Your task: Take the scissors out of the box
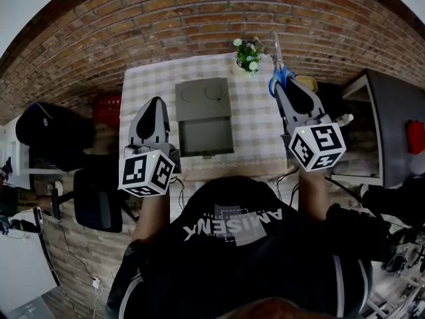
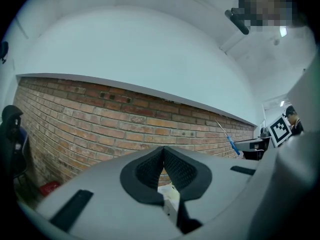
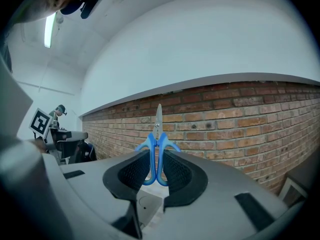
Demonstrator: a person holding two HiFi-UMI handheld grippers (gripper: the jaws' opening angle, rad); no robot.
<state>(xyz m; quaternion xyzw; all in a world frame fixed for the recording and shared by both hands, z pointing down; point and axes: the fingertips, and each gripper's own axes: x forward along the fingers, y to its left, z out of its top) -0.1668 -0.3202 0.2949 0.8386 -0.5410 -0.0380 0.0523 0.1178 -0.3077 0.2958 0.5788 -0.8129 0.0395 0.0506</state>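
Note:
My right gripper point(image 1: 290, 87) is shut on blue-handled scissors point(image 1: 279, 77), raised above the table's right side; the closed blades point away from me. In the right gripper view the scissors point(image 3: 158, 145) stand upright with their handle loops squeezed between the black pads point(image 3: 134, 171), against the brick wall. A grey box point(image 1: 204, 105) lies open in the middle of the checked tablecloth, its lid flat behind it. My left gripper point(image 1: 153, 107) hovers left of the box; in its own view the jaws point(image 2: 163, 150) meet at the tips with nothing between them. The scissors point(image 2: 231, 143) show far right there.
A small pot of white flowers point(image 1: 248, 56) stands at the table's far edge, close to the scissors. A black chair point(image 1: 98, 198) and a red crate point(image 1: 106, 108) are on the left. A dark desk point(image 1: 392, 121) stands at right. A brick wall point(image 1: 199, 12) runs behind.

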